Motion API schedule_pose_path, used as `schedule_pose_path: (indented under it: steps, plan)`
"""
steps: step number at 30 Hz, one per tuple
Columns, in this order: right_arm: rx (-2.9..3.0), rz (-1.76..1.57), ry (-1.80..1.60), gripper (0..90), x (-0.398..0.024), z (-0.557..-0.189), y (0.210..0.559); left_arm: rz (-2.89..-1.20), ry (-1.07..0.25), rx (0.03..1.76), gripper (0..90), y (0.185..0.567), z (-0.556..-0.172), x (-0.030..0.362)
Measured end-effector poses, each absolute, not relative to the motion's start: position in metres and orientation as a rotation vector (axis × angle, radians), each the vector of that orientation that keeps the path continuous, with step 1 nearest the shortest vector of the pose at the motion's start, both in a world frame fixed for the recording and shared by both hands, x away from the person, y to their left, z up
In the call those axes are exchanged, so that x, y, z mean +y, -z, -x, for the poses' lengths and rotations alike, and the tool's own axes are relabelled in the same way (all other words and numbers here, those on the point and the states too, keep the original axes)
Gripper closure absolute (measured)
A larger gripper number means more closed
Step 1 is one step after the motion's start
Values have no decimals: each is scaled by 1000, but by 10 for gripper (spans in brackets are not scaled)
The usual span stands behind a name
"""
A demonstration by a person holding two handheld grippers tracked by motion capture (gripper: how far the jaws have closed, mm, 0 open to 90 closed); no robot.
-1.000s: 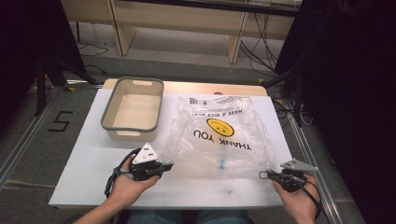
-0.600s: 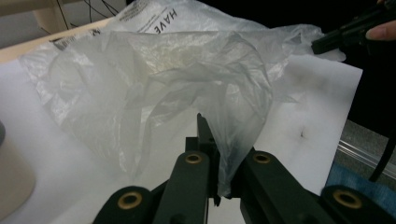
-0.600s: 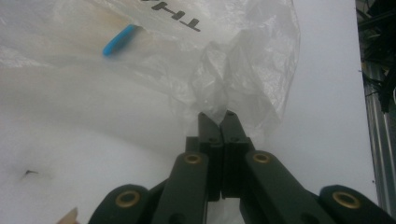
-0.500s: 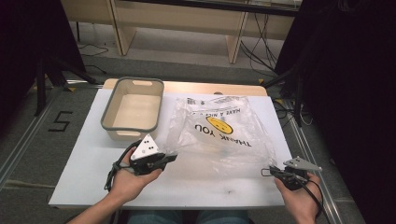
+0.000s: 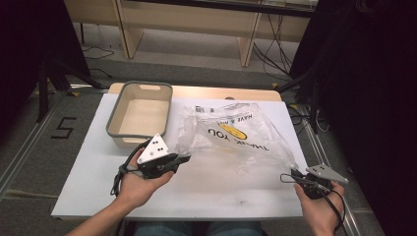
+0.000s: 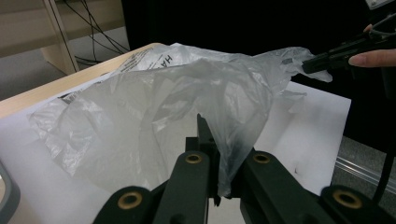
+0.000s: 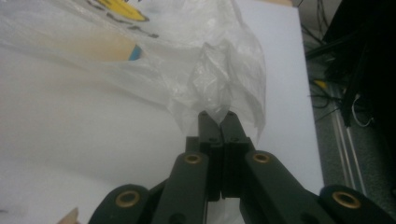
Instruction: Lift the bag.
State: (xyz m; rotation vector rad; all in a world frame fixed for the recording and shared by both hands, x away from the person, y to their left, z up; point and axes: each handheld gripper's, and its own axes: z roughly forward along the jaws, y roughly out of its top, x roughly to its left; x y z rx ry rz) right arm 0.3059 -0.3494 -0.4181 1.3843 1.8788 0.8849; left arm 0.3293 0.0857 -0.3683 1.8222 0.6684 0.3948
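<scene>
So there's a clear plastic bag (image 5: 236, 135) spread over the right-hand half of the white table (image 5: 88, 191), printed with a yellow smiley and "THANK YOU / HAVE A NICE DAY" text that reads upside down from the person's side in the high view. It's crinkly and puffed up in the middle rather than lying flat, and it's being pulled at two near corners. The left gripper (image 5: 183, 158) has its jaws pressed together on the bag's near-left edge; in the left gripper view you can see a fold of the film (image 6: 224, 121) bunched right between the black jaws and lifting up from there. The right gripper (image 5: 295, 173) is pinching the near-right corner, and in the right gripper view the jaws are closed tight with a little twisted tuft of plastic (image 7: 215, 100) sticking out from the tips. The left hand (image 5: 140, 179) sits near the front-left of the bag, the right hand (image 5: 319, 206) at the table's front-right corner. Just left of the bag there's a grey bin (image 5: 140, 113) with a pale inside, nothing in it that I can see. Beyond the table there's some wooden furniture (image 5: 192, 22) and cables on the floor (image 5: 268, 54).
</scene>
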Motion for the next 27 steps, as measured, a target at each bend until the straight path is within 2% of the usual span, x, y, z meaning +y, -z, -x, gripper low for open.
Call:
schedule_pose_path:
  steps: [27]
  plan:
    - [1588, -1290, -946, 900, -351, -312, 384, -1740, -420, 608, 892, 338, -332, 74]
